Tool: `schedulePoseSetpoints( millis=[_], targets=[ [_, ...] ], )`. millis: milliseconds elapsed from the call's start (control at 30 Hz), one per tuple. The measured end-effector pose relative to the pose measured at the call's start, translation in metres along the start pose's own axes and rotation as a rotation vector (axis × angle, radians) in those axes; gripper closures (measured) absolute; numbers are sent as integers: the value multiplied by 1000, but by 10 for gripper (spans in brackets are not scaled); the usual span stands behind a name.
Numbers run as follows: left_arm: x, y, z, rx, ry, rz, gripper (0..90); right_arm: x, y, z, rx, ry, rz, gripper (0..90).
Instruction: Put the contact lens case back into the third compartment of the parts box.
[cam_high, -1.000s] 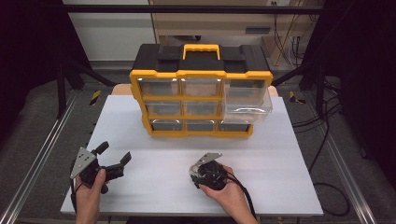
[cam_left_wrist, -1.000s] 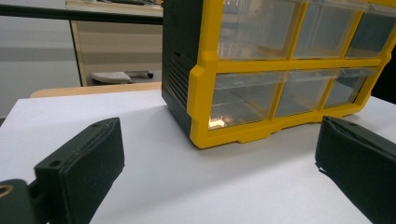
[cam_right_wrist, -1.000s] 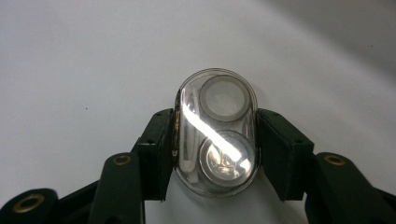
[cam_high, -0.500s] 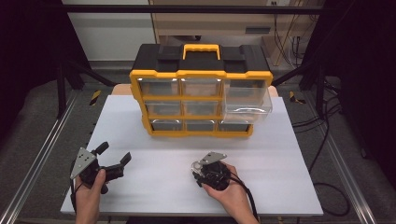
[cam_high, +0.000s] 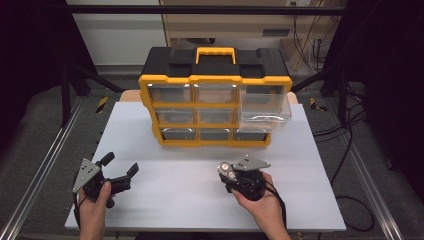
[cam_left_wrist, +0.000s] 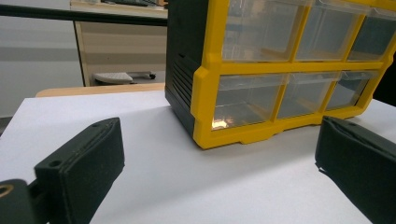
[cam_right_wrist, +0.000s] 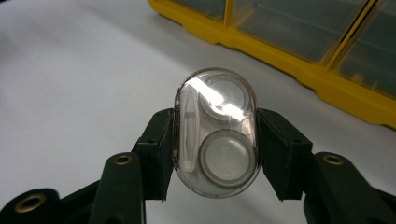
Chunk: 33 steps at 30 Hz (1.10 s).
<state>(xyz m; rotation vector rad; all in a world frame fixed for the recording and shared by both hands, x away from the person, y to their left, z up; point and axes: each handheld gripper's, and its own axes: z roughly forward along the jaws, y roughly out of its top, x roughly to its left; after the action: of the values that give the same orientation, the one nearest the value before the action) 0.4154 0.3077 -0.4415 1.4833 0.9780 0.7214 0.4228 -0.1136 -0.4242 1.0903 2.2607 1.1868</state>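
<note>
Clear oval contact lens case (cam_right_wrist: 215, 133), transparent plastic, containing two round grey-rimmed wells stacked lengthwise and a thin white tool alongside. It stands on end, raised above the white table (cam_right_wrist: 70, 70).

Table: white table (cam_high: 165, 150), with a yellow and black drawer box (cam_high: 215, 95) standing at the far middle.
Drawer: clear drawer (cam_high: 264, 107) on the box's right side pulled out.
Left gripper (cam_high: 120, 171): near the front left corner, jaws spread wide, nothing between them.
Right gripper (cam_high: 226, 172): front right of centre, clamped on a small clear case (cam_high: 227, 169).
</note>
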Motion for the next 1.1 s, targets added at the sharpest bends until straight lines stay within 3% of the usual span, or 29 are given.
schedulePoseSetpoints(
  millis=[100, 167, 233, 333, 667, 867, 1100],
  targets=[
    [0, -1, 0, 3, 1, 5, 12, 2, 13, -16, -58, 12, 9, 492],
    [0, -1, 0, 5, 2, 4, 12, 4, 18, -20, -69, 6, 7, 492],
    [0, -1, 0, 6, 3, 7, 12, 10, 33, -31, -110, 12, 2, 492],
    [-1, -1, 0, 8, 4, 9, 12, 14, 44, -36, -127, 12, 1, 492],
    [-2, -2, 0, 12, -3, 13, 12, 31, 107, -52, -203, 31, -2, 492],
    [-2, -2, 0, 18, 1, 20, 14, 34, 146, -66, -257, -6, -35, 492],
    [-2, -2, 1, 15, -2, 18, 13, 20, 178, -80, -271, -66, -56, 492]
  ],
)
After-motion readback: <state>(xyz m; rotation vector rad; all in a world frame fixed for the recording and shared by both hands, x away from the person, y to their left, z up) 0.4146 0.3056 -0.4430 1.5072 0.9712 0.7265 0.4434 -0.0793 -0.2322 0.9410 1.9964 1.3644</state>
